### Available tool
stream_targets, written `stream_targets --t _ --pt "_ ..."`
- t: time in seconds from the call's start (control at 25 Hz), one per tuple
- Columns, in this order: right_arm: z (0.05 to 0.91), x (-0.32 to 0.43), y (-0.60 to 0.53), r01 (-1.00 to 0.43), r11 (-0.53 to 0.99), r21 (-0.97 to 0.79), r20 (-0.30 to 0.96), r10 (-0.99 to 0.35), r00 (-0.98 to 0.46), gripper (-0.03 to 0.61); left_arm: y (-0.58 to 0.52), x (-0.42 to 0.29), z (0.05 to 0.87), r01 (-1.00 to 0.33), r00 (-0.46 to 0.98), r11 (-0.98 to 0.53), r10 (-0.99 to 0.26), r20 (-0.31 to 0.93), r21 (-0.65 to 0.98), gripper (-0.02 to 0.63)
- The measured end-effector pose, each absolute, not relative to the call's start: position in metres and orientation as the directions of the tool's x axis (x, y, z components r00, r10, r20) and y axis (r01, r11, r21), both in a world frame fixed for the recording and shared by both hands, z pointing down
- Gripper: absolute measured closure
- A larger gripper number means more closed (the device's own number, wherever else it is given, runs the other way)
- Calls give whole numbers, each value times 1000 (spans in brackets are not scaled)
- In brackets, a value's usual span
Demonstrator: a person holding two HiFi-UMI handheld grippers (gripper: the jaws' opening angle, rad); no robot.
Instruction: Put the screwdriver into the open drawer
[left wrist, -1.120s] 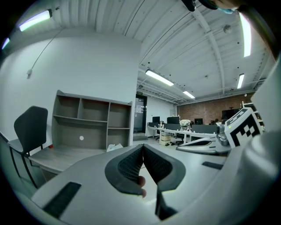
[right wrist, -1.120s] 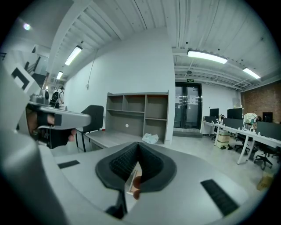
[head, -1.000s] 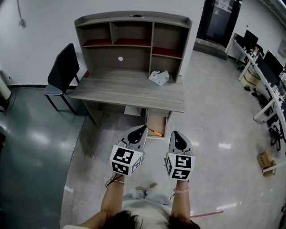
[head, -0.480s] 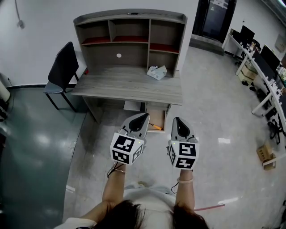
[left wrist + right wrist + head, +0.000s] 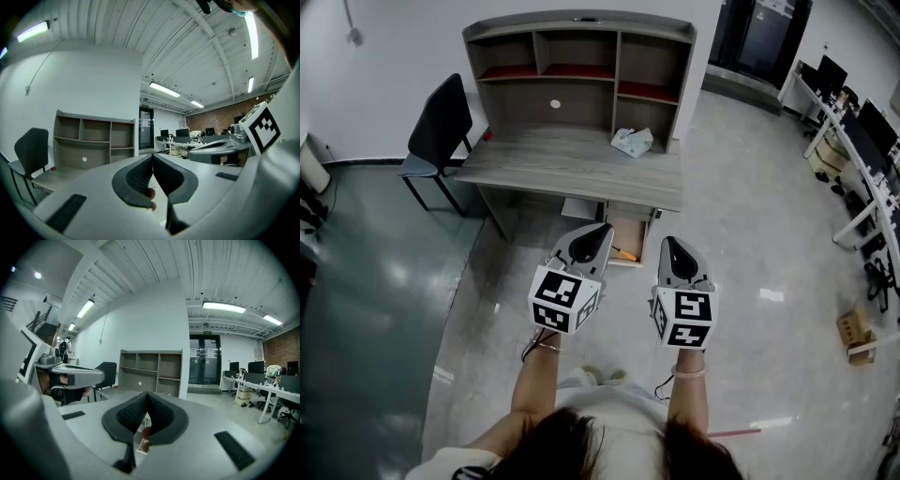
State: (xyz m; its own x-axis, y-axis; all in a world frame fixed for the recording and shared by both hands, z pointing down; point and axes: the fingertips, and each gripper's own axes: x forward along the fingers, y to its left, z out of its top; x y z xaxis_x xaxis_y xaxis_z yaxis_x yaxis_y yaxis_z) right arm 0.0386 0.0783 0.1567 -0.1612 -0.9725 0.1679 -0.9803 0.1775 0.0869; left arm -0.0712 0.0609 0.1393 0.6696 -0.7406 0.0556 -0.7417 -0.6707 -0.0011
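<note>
While the left gripper [image 5: 601, 229] and right gripper [image 5: 667, 242] hang nearer, jaws pressed together on nothing, the small orange-handled screwdriver [image 5: 624, 253] lies inside the open drawer [image 5: 631, 232] beneath the desk [image 5: 572, 169].

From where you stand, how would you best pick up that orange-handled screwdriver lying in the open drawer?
The screwdriver lies flat and slantwise in the drawer, whose walls close off the sides. So I'd come straight down from above and grip its orange handle, the thicker end, closing across it rather than along it. It looks too small here to judge finer detail.
</note>
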Motion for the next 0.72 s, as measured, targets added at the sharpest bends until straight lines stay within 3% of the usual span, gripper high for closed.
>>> stream_targets --t 0.72 --pt "156 81 102 -966 242 87 171 -959 -224 552 89 -30 140 -784 617 -620 -782 82 -13 597"
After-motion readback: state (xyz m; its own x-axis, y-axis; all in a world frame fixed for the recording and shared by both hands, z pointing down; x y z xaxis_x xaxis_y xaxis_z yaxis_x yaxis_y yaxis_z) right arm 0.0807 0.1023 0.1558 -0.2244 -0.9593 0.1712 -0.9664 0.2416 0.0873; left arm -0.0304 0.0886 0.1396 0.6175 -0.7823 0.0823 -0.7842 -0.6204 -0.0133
